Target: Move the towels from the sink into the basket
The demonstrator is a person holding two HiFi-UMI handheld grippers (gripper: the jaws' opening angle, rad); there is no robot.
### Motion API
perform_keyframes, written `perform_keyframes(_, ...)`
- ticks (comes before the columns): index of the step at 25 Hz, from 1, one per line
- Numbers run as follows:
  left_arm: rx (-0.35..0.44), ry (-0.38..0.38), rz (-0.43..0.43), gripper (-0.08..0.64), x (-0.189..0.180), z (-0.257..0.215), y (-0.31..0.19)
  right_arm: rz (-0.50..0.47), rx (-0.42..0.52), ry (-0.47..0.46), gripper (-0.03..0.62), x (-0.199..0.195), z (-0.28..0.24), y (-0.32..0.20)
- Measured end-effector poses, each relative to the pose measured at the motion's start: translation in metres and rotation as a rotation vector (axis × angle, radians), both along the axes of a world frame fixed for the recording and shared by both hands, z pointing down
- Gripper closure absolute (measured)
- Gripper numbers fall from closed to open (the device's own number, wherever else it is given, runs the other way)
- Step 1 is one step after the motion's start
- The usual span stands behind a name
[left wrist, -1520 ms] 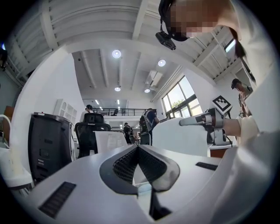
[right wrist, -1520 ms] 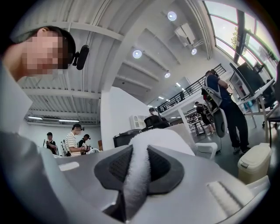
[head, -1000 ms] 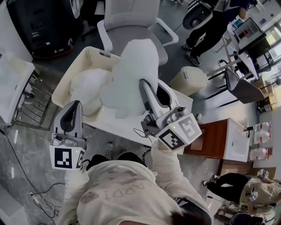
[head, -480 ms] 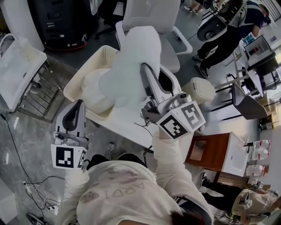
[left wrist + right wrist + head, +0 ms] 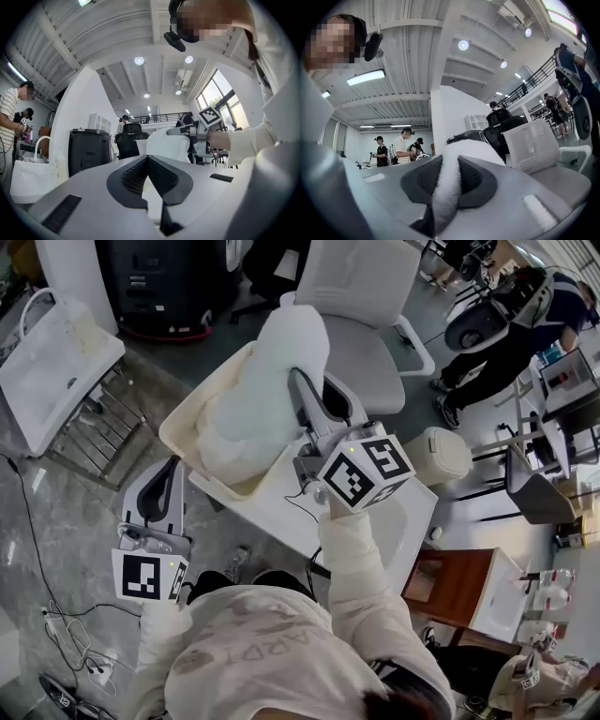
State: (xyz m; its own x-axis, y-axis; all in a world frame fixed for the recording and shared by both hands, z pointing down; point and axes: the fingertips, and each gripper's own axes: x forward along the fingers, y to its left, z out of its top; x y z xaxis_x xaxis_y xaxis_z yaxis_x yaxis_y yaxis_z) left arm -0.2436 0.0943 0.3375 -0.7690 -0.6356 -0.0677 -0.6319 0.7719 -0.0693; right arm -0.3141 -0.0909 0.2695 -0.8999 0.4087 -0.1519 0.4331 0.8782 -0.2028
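Note:
My right gripper (image 5: 298, 382) is shut on a fluffy white towel (image 5: 281, 352) and holds it up over the right part of the cream basket (image 5: 187, 439). The right gripper view shows a fold of the towel (image 5: 447, 187) pinched between the dark pads, with the basket (image 5: 534, 145) beyond. More white towels (image 5: 230, 442) lie in the basket. My left gripper (image 5: 169, 467) hangs low at the left, beside the table and apart from the basket, its jaws (image 5: 148, 158) shut on nothing. The white sink (image 5: 56, 371) stands on a frame at the far left.
The basket rests on a white table (image 5: 375, 531). Behind it is a grey office chair (image 5: 361, 296), and a lidded bin (image 5: 441, 456) stands to the right. A wooden cabinet (image 5: 441, 577) is at lower right. Cables (image 5: 66, 643) trail on the floor. People stand at the right.
The right gripper has kept the towel raised over the basket while the view swung left, so the sink now shows fully. The left gripper has sunk lower, away from the basket.

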Motion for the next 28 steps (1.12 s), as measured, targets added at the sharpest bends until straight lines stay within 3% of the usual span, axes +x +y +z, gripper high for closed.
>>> perform_keyframes(13, 0.001, 0.019, -0.04, 0.555, -0.017, 0.006, 0.017, 0.002, 0.087, 0.271, 0.511, -0.049, 0.115, 0.014)
perform_keyframes(28, -0.002, 0.038, -0.05, 0.555, -0.027, 0.016, 0.022, 0.009, 0.321, 0.519, 0.503, -0.068, 0.19, 0.025)
